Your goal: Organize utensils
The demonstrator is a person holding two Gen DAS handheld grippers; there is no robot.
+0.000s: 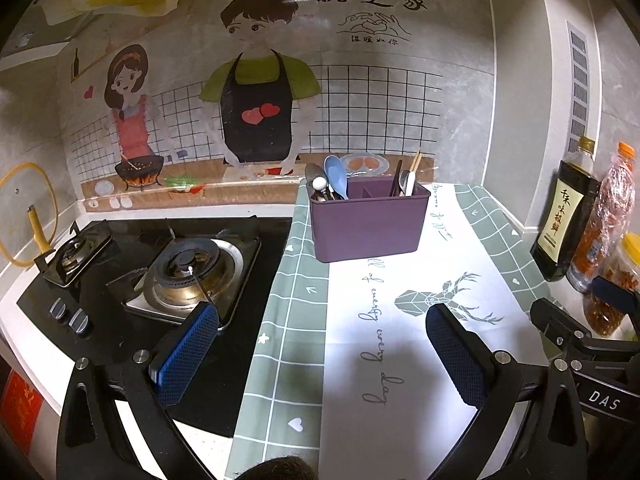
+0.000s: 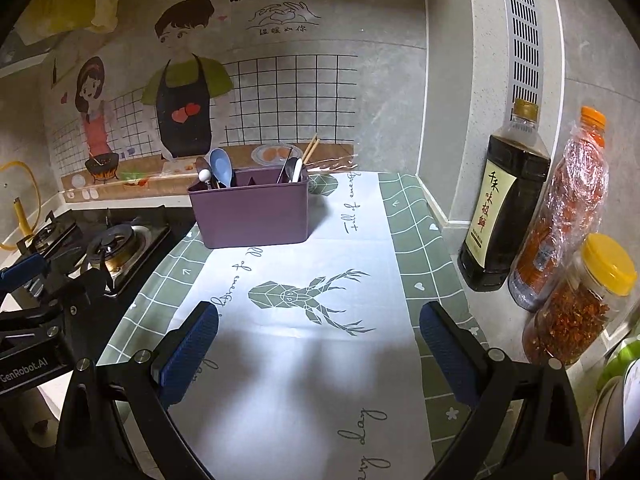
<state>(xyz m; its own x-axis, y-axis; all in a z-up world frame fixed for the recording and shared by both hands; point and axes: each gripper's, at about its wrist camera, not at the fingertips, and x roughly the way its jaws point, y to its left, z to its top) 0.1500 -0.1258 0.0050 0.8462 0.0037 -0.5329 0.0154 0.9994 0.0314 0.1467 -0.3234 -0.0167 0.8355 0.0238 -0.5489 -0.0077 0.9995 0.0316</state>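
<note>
A purple utensil caddy point(image 1: 366, 226) point(image 2: 254, 216) stands at the back of the green-and-white mat point(image 1: 400, 360) point(image 2: 304, 380). Its left compartment holds a blue spoon point(image 1: 335, 175) point(image 2: 222, 167) and metal utensils; its right compartment holds chopsticks point(image 1: 415, 162) point(image 2: 311, 147) and spoons. My left gripper point(image 1: 322, 320) is open, hovering low over the mat's near left edge beside the stove, nothing between its fingers. My right gripper point(image 2: 318, 318) is open over the deer print, also holding nothing. Each gripper shows at the edge of the other's view.
A two-burner gas stove point(image 1: 160, 276) point(image 2: 100, 244) lies left of the mat. A soy sauce bottle point(image 1: 566, 216) point(image 2: 504, 200), an orange-capped bottle point(image 2: 560, 216) and a yellow-lidded chilli jar point(image 2: 580, 300) line the right wall. A yellow-rimmed glass lid point(image 1: 28, 216) leans at far left.
</note>
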